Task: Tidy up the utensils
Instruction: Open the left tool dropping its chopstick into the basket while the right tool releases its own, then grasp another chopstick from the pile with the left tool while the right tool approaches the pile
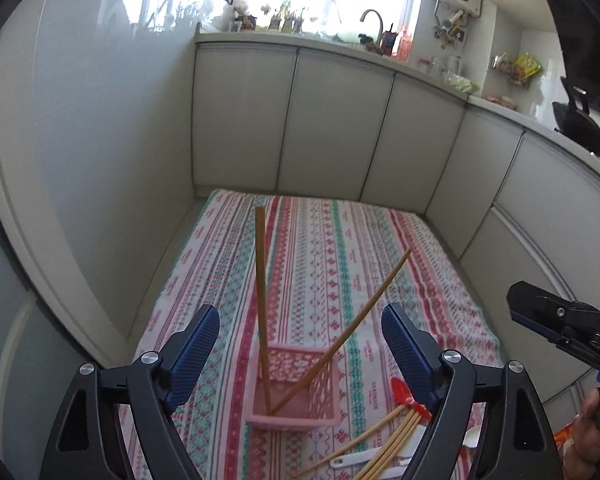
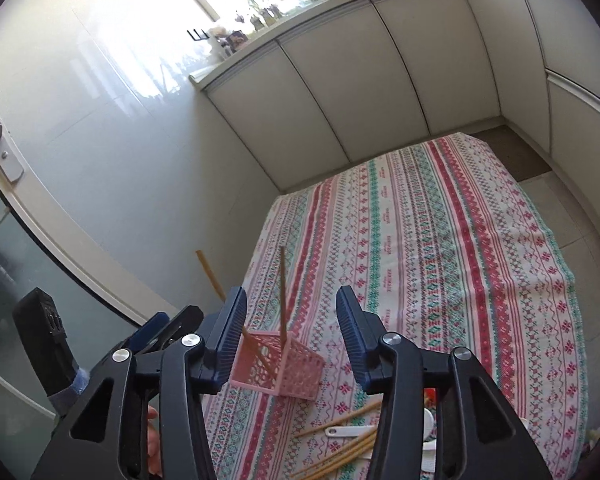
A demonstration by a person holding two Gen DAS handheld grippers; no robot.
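The pink basket [image 1: 296, 392] stands near the desk's [image 1: 380, 248] front edge, two chopsticks [image 1: 261, 300] leaning upright inside it. Loose chopsticks [image 1: 388, 436] and white spoons [image 1: 360, 458] lie just right of the basket. Beyond the basket, the striped cloth is open. The left hand-held gripper [image 1: 300, 344] and right hand-held gripper [image 2: 292, 332] both stand apart, gripping nothing.

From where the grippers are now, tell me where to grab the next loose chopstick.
Grip a loose chopstick near its middle, coming down from above with the jaws across its length. It lies flat on the cloth beside the basket, bunched with others and crossing a white spoon, so an outer stick is probably easiest.
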